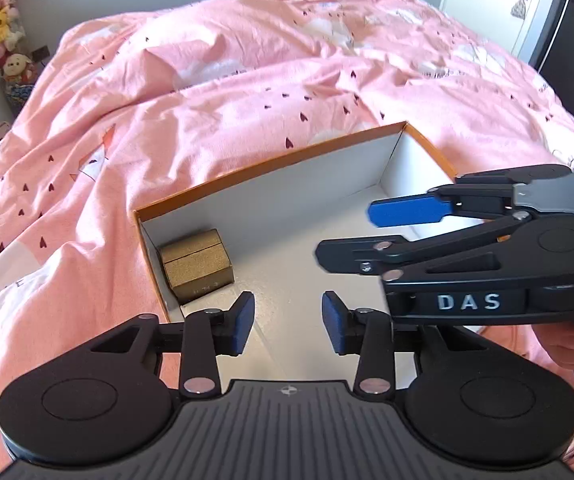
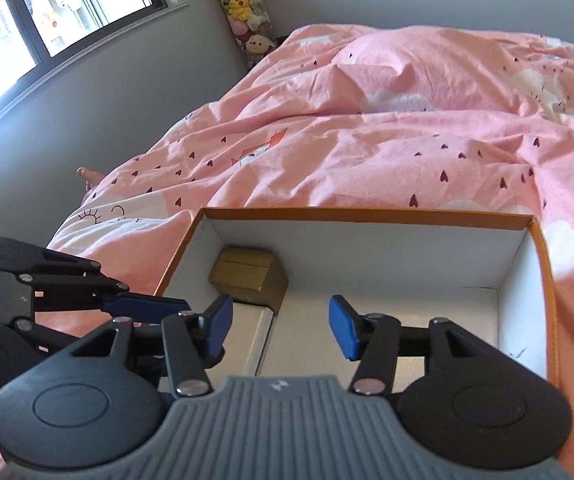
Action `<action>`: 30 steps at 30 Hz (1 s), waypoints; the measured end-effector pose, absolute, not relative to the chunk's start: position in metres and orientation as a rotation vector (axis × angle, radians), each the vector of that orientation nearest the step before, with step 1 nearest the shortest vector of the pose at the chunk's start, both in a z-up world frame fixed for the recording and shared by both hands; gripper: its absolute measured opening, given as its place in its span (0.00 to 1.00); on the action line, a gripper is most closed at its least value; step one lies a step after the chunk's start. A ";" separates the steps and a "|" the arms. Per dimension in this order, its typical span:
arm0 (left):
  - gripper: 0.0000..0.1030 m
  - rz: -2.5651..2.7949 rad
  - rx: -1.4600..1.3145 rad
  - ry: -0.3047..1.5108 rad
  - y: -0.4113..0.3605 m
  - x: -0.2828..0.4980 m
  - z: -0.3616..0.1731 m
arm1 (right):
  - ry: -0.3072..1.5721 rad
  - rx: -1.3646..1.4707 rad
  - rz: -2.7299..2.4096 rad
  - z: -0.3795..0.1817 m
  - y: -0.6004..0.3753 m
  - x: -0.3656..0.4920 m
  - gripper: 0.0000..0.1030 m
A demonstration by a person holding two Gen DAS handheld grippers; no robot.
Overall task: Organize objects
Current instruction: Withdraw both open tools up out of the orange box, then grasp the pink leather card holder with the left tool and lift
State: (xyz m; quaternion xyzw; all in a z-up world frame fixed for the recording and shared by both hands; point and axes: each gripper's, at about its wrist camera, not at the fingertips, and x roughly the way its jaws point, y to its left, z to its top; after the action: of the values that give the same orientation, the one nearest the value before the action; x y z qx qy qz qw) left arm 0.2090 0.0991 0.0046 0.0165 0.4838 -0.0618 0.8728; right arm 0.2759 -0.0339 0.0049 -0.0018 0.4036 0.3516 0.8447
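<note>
An open cardboard box with orange rim (image 1: 271, 158) and white inside lies on the bed; it also shows in the right wrist view (image 2: 367, 213). A small gold box (image 1: 197, 264) sits in its left corner, also seen in the right wrist view (image 2: 251, 278). My left gripper (image 1: 288, 322) is open and empty over the box's near edge. My right gripper (image 2: 280, 328) is open and empty above the box floor; it shows in the left wrist view (image 1: 347, 230) at the right. A flat white object (image 2: 253, 332) lies just in front of the gold box.
The pink patterned duvet (image 1: 247, 80) covers the whole bed around the box. A column of plush toys (image 2: 243, 4) stands in the far corner. A window (image 2: 47, 8) is on the left wall and a white door (image 1: 499, 4) at the far right.
</note>
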 end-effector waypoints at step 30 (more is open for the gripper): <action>0.58 -0.259 -0.119 1.125 0.041 0.069 -0.044 | 0.913 -0.266 0.736 -0.022 -0.132 0.110 0.58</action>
State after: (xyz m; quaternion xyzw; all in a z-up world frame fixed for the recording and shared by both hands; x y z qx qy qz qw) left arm 0.0690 0.0412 -0.0440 -0.0562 0.5315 -0.1223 0.8363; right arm 0.1099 -0.1317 -0.0223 -0.1252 0.4293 0.3464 0.8246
